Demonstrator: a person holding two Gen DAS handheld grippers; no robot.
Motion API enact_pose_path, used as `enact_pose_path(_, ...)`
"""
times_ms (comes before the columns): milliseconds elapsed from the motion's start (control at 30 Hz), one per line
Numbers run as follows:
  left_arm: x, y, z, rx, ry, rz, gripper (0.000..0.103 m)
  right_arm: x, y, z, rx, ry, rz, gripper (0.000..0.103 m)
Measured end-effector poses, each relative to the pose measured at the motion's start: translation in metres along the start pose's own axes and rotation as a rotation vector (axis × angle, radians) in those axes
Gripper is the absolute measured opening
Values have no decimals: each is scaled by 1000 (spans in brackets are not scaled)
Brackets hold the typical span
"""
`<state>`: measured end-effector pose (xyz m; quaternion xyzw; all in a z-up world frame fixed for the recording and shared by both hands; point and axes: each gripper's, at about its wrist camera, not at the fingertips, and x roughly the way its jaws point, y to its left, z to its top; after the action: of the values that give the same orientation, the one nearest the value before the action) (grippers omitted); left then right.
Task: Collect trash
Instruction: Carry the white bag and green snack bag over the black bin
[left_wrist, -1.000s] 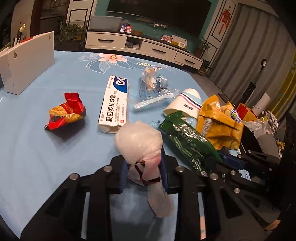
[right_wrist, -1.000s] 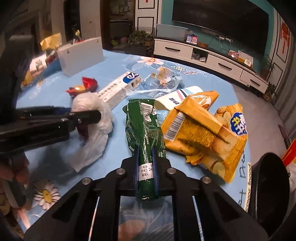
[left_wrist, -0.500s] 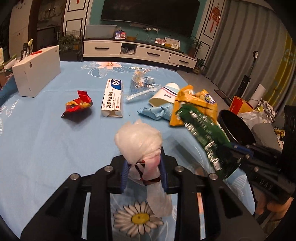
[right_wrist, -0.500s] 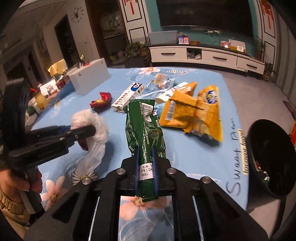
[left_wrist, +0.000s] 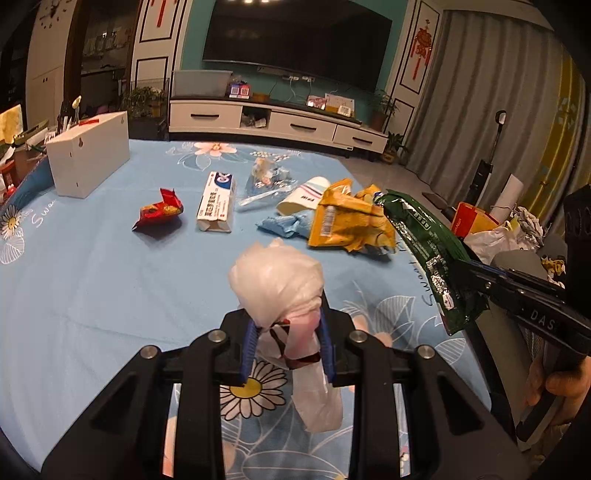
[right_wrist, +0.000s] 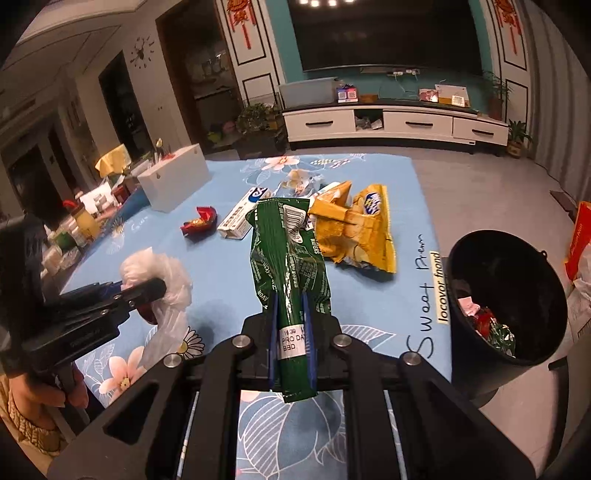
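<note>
Contents of the black bin (right_wrist: 509, 295) beyond the table's right edge are hard to make out. A white plastic bag (left_wrist: 275, 284) is clamped in the left gripper (left_wrist: 288, 343), a green wrapper (right_wrist: 290, 266) in the right gripper (right_wrist: 291, 347), above the table (left_wrist: 92, 277).

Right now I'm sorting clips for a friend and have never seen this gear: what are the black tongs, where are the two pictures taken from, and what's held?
There is no robot. A person holds a two-finger gripper in each hand, each carrying a camera looking along its fingers, so each picture is one gripper's view. The left gripper is shut on a crumpled white plastic bag. The right gripper is shut on a green snack wrapper. On the blue flowered tablecloth lie a yellow chip bag, a toothpaste box, a red wrapper, a paper cup and a white box. A black bin stands beside the table, already holding scraps.
</note>
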<state>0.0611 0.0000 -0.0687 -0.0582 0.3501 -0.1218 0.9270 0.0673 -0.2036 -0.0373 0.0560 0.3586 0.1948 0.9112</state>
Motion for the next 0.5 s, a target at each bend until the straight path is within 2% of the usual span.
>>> enact_pose_path(500, -4, -44, 16, 78, -41, -45, 29, -37, -43, 0, 87, -86, -72, 14)
